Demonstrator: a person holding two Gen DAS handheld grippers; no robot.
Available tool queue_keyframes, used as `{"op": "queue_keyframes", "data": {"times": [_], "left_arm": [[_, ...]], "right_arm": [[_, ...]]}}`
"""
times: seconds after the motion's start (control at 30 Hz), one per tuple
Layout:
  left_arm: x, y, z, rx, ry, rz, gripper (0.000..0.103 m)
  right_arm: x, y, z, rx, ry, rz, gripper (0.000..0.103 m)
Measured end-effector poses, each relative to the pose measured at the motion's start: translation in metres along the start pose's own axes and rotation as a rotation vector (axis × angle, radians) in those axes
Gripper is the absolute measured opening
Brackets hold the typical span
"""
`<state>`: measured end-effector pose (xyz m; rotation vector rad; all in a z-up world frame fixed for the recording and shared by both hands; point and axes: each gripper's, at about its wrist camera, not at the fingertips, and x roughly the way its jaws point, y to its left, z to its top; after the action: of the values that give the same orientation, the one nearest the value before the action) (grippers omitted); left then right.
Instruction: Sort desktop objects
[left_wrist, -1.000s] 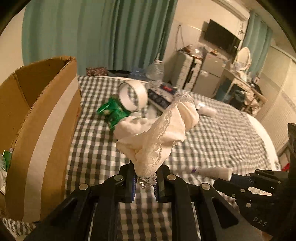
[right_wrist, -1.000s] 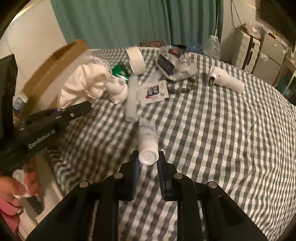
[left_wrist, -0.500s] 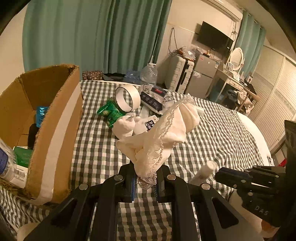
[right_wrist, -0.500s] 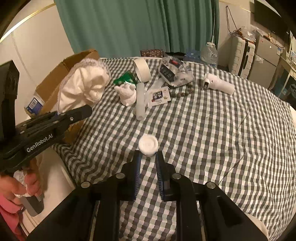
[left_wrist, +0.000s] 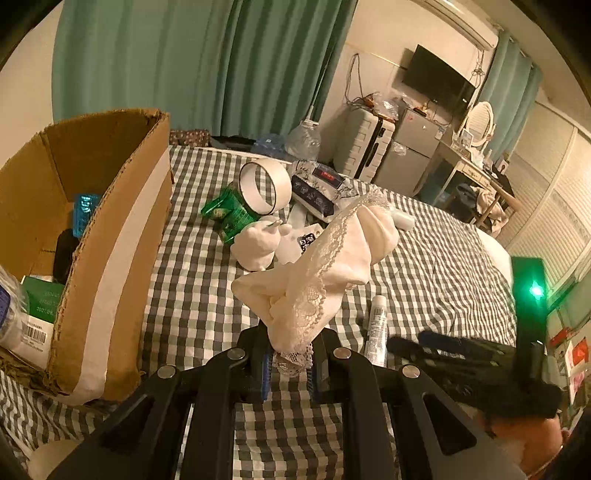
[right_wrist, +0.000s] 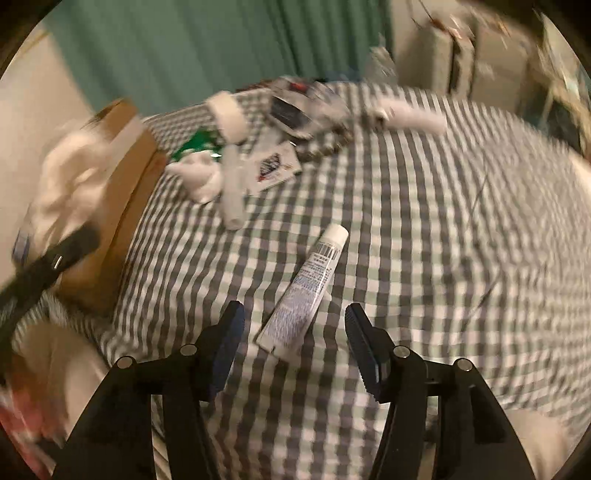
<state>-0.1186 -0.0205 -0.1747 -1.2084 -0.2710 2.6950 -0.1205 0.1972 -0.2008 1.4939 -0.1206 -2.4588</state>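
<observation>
Between the left gripper's (left_wrist: 290, 363) pressed-together fingers, a soft, limp lace cloth (left_wrist: 325, 258) is pinched, held near the cardboard box (left_wrist: 122, 236). Under the spread right gripper (right_wrist: 295, 339), a light, squashable tube (right_wrist: 306, 291) lies on the checked bedspread (right_wrist: 424, 221); its stiffer cap end is judged the best hold.
</observation>
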Motion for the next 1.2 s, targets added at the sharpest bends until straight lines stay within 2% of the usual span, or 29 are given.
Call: {"op": "queue_keyframes", "data": {"times": [0.17,0.2,0.23,0.27,0.3,0.37,0.43,0.47,0.67,0.77,0.83,0.87,0.9,1.0,1.07,1.1,1.2], "left_arm": [[0.008,0.001,-0.001,-0.007,0.033,0.002,0.014],[0.009,0.001,-0.001,-0.005,0.039,0.000,0.014],[0.010,0.000,-0.001,-0.003,0.043,0.000,0.014],[0.011,0.000,-0.001,-0.001,0.046,0.002,0.014],[0.011,0.000,-0.001,0.000,0.050,0.001,0.014],[0.014,-0.001,-0.001,0.002,0.059,0.003,0.014],[0.016,-0.001,-0.001,0.002,0.067,0.004,0.014],[0.016,-0.002,-0.002,0.003,0.068,0.006,0.014],[0.014,0.000,-0.001,0.004,0.063,0.006,0.014],[0.011,0.001,-0.001,0.002,0.055,0.008,0.014],[0.011,0.002,-0.001,0.002,0.053,0.011,0.014],[0.012,0.002,-0.001,0.002,0.054,0.013,0.014],[0.013,0.002,-0.001,0.002,0.058,0.016,0.014],[0.015,0.003,-0.001,0.001,0.067,0.023,0.014],[0.016,0.002,-0.001,0.001,0.070,0.024,0.014],[0.016,0.002,-0.002,0.001,0.071,0.024,0.014],[0.016,0.003,-0.001,0.001,0.073,0.025,0.014]], "right_arm": [[0.021,0.003,0.013,-0.004,-0.014,-0.073,0.057],[0.027,0.003,0.015,0.010,-0.008,-0.082,0.053],[0.032,0.003,0.016,0.017,0.003,-0.091,0.045],[0.038,0.003,0.016,0.014,0.018,-0.110,0.018],[0.042,0.005,0.015,0.001,0.027,-0.133,0.015],[0.041,0.007,0.014,-0.020,0.020,-0.137,0.015],[0.038,0.006,0.014,-0.017,0.013,-0.129,0.011],[0.035,0.004,0.014,-0.014,0.010,-0.123,0.000],[0.020,0.005,0.008,-0.036,0.009,-0.104,0.000],[0.025,-0.002,0.007,0.011,0.028,-0.089,0.002],[0.029,-0.005,0.004,0.047,0.047,-0.068,0.013],[0.031,-0.005,0.003,0.054,0.058,-0.066,0.024],[0.033,-0.003,0.001,0.054,0.066,-0.067,0.030],[0.046,0.004,-0.003,0.033,0.098,-0.067,0.038],[0.051,0.011,-0.006,0.001,0.093,-0.081,0.038],[0.052,0.014,-0.006,-0.020,0.087,-0.081,0.025],[0.050,0.021,-0.008,-0.056,0.067,-0.090,0.023]]}}
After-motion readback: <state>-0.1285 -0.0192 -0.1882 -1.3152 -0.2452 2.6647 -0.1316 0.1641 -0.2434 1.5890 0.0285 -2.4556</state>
